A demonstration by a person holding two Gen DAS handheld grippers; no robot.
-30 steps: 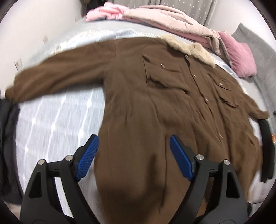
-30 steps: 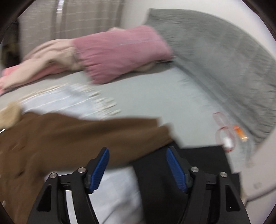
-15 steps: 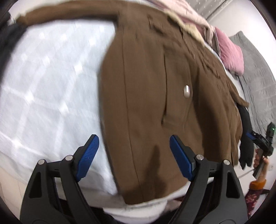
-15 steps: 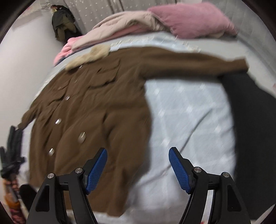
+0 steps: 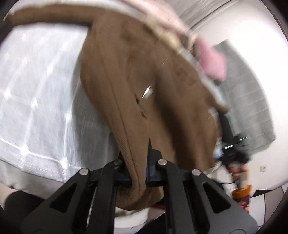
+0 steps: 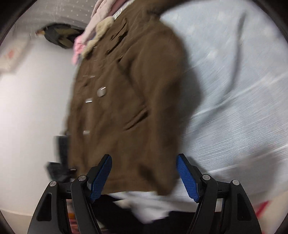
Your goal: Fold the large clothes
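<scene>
Left wrist view. Left gripper (image 5: 137,171) at bottom centre, jaws pressed together on a bunched fold of the brown coat (image 5: 147,75) near its hem. The cloth is pinched between the pads and hangs a little below them. From the clamp the coat runs up the middle of the frame, spread over the white bedspread (image 5: 39,93), which fills the left side. One sleeve (image 5: 50,16) stretches along the top toward the upper left. A pale button (image 5: 147,92) glints at mid-frame. Pale fur collar (image 5: 169,38) at upper right of the coat; beyond it pink clothing (image 5: 214,63), blurred. Grey quilted blanket (image 5: 252,100) at right. At lower right a hand (image 5: 237,171) grips the handle of the right gripper (image 5: 232,147), seen from the side; its jaws cannot be made out here. Whole frame motion-blurred.

Right wrist view. Right gripper (image 6: 144,177) at the bottom, blue pads (image 6: 100,178) standing well apart, pressing on nothing. The coat's lower edge (image 6: 136,180) lies between them, in line with the gap. Coat (image 6: 129,90) fills the centre, collar (image 6: 100,34) toward the top, buttons (image 6: 101,92) down its left part. Bedspread (image 6: 234,90) fills the right. White wall (image 6: 32,108) at left. Dark clothing (image 6: 57,36) at upper left, blurred.
</scene>
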